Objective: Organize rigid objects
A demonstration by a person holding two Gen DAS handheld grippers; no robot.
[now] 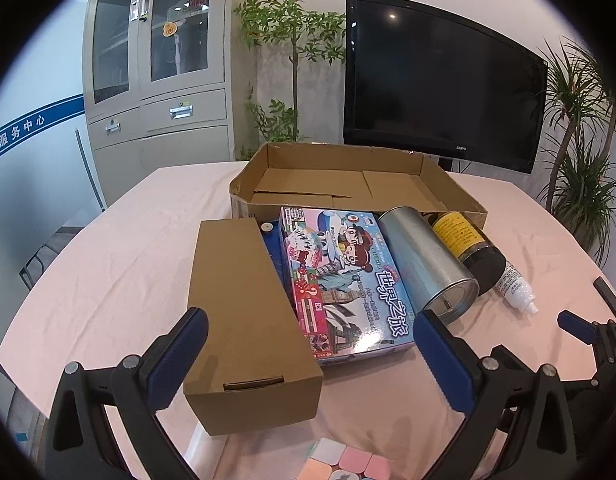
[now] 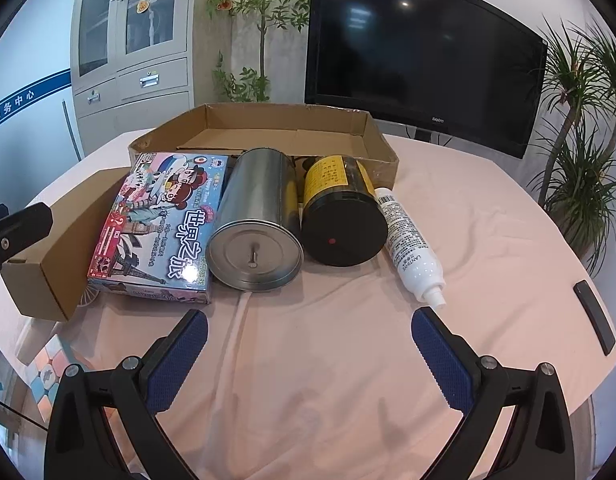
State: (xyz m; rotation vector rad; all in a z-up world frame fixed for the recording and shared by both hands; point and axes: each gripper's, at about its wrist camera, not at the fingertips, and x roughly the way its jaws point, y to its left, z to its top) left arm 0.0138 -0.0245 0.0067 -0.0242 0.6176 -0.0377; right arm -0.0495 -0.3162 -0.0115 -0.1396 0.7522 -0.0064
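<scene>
An empty cardboard tray (image 1: 460,190) sits at the table's far edge. In front lie a brown box (image 1: 243,316), game box (image 1: 340,280), steel can (image 2: 253,220), jar (image 2: 342,212), bottle (image 2: 412,246). Left gripper (image 1: 308,336) spread around the brown box; right gripper (image 2: 308,340) spread, empty, near the can.

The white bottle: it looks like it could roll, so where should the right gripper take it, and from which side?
Grip the white bottle across the middle of its straight body, coming down from above with one finger on each long side. It lies flat on the cloth, nozzle toward the camera, with its right side clear. The black jar sits close on its left, so the left finger has little room.
</scene>
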